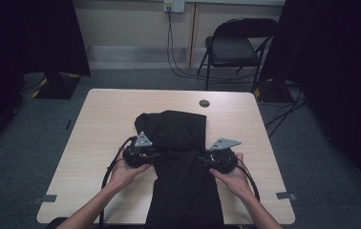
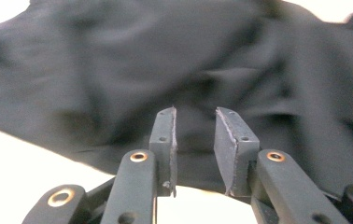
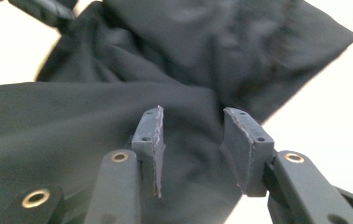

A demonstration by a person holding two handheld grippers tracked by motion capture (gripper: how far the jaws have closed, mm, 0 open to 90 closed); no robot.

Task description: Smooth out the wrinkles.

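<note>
- We hold the left tongs [image 1: 155, 155] and right tongs [image 1: 202, 160] parted, gripping nothing, beside the black garment [image 1: 181, 162] draped over the bench [image 1: 102, 124].
- Regrasping blindly risks pinching several layers; the overhanging cloth could slide off.

A garment [image 1: 181, 157] lies along the middle of the table [image 1: 102, 124], its near end hanging over the table's near edge and its far end bunched toward the centre. The left claw [image 1: 155, 153] sits at the garment's left edge, the right claw [image 1: 202, 160] at its right edge, directly across from each other with the cloth between them. A person's hands [image 1: 126, 172] reach in from the near side, one behind each claw. A small round grommet [image 1: 204, 103] sits in the tabletop beyond the garment. Behind the table, on the floor, stands a folding chair [image 1: 233, 47], to the right of a wall socket [image 1: 174, 5].
</note>
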